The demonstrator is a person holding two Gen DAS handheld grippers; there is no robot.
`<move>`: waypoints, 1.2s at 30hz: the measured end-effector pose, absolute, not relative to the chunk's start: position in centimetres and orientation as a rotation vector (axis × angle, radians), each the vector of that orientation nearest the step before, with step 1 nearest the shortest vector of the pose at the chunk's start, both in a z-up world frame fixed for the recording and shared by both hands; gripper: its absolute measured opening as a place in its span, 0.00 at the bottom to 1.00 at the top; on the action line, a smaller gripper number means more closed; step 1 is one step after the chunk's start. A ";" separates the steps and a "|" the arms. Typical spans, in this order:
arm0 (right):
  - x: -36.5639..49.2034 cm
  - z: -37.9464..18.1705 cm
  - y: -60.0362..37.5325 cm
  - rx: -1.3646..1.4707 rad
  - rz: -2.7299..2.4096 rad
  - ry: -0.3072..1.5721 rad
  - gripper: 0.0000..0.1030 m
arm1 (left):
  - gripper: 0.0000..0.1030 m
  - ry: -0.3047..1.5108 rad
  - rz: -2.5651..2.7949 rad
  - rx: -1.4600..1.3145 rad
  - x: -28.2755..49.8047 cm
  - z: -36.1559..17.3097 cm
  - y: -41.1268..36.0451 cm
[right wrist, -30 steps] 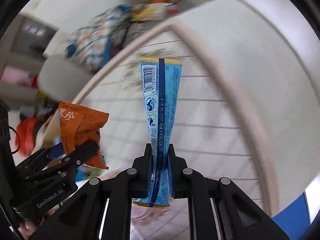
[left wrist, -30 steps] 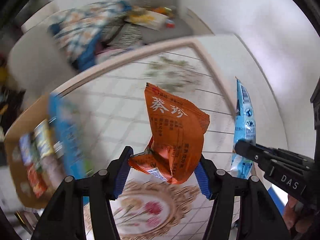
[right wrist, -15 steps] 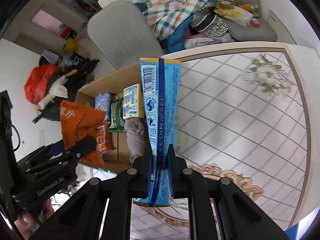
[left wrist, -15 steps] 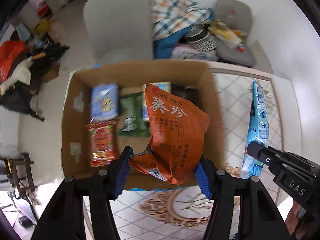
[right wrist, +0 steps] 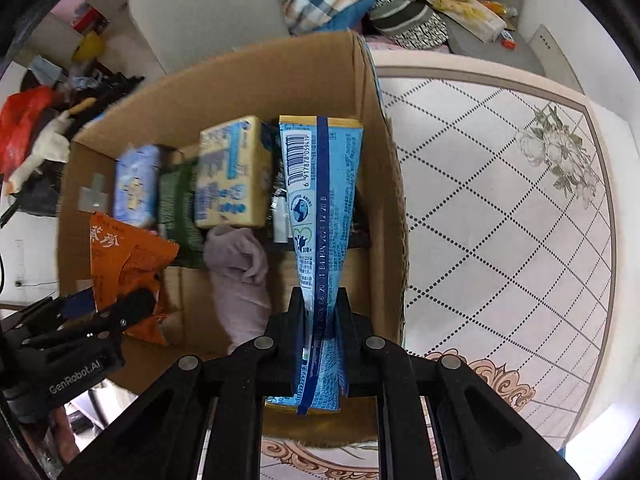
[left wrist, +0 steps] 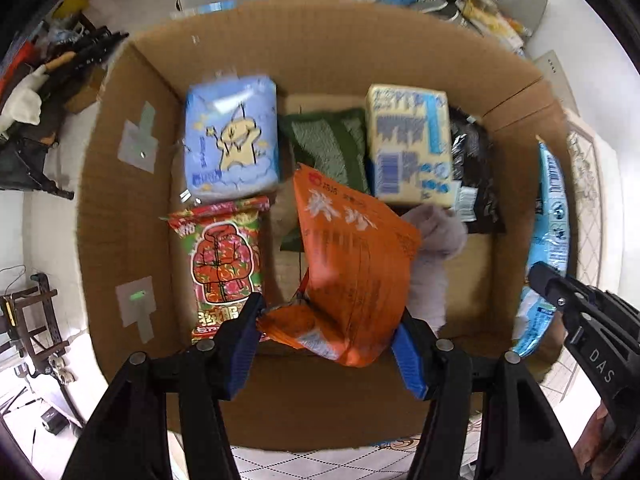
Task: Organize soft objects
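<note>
Below both grippers sits an open cardboard box (left wrist: 120,216) on a tiled floor (right wrist: 500,208), cluttered chairs at the frame's top. Left gripper (left wrist: 326,332) clamps an orange snack bag (left wrist: 352,264) over the box's middle; right gripper (right wrist: 318,312) pinches a blue packet (right wrist: 320,200) near the right wall. Bare cardboard shows lower right. The grey cloth (right wrist: 240,276) is partly hidden; labels blur.

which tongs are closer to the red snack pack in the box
Left. The left tongs hang right beside the red snack pack; the right tongs are over the box's opposite side.
</note>
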State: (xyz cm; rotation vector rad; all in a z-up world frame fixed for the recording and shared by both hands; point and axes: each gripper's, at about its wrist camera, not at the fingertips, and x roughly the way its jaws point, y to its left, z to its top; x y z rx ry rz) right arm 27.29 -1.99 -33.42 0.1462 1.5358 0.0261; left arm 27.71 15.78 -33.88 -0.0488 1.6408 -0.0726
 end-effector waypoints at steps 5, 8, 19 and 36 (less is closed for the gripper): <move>27.5 -34.4 -1.9 0.070 -0.023 1.556 0.18 | 0.57 1.708 -0.070 -0.058 27.1 -35.6 15.8; 27.4 -33.7 -1.9 0.076 -0.026 1.537 0.32 | 0.57 1.702 -0.054 -0.055 26.5 -35.6 16.1; 26.4 -30.0 -1.3 0.111 0.019 1.495 0.61 | 0.65 1.554 -0.005 -0.091 25.3 -29.2 17.5; 23.0 -27.1 1.0 0.084 0.032 1.467 0.99 | 0.99 1.346 0.118 -0.048 22.4 -22.7 20.4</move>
